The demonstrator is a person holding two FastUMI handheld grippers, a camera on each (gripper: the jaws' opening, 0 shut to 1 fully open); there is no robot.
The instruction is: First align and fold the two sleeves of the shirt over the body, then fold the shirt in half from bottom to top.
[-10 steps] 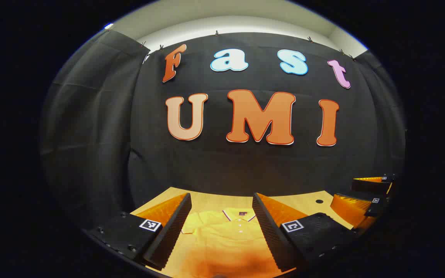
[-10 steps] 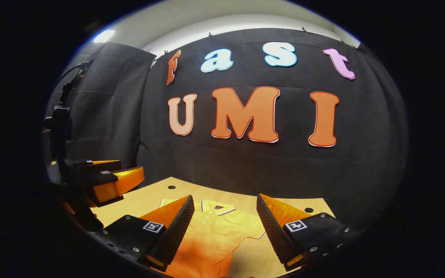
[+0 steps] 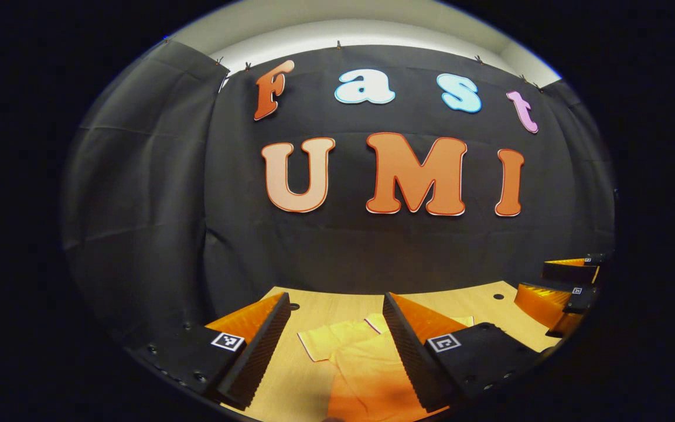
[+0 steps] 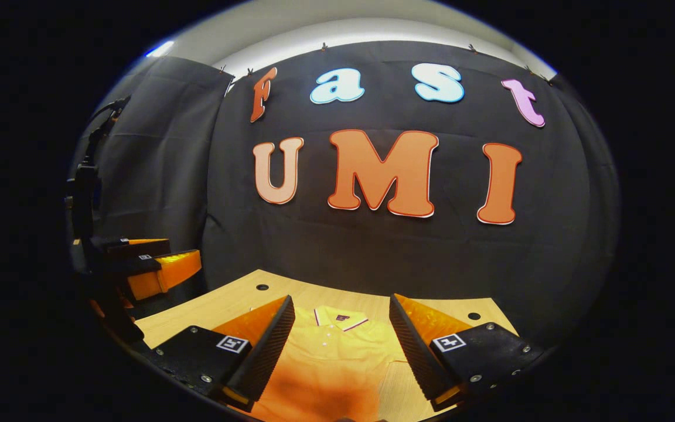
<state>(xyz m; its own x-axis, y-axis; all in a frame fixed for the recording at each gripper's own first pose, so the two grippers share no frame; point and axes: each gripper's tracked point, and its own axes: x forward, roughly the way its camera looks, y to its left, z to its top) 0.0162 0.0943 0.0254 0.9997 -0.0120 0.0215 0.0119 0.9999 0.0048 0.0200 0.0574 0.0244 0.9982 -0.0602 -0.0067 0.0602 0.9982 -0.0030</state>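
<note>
A yellow polo shirt (image 3: pixel 361 363) lies flat on the wooden counter (image 3: pixel 314 308), collar toward the black cloth wall (image 3: pixel 326 246). In the left gripper view the left claw (image 3: pixel 337 346) hangs above the counter with its two fingers set wide apart and nothing between them but air; the shirt's left short sleeve (image 3: pixel 323 341) with its dark-edged cuff lies spread out to the side between the fingers, and the shirt's body runs under the nearer part of the view, partly hidden behind one finger. A small round hole (image 3: pixel 295 306) in the counter sits just beyond the sleeve, toward the wall. To the far side of the shirt in this same view the right claw (image 3: pixel 566 281) shows at the edge, also raised off the counter.

In the right gripper view the right claw (image 4: pixel 343 346) is likewise spread wide and grips nothing. The shirt (image 4: pixel 337 351) lies between its fingers, with the striped collar (image 4: pixel 340 319) and button placket centred and the lower body in shadow close to the camera. The counter (image 4: pixel 197 310) shows two round holes beyond the shirt, one on each side of the collar. The left claw (image 4: pixel 150 264) appears at the edge of this view, lifted above the counter beside the shirt, its fingers apart; a dark handle rises behind it.
</note>
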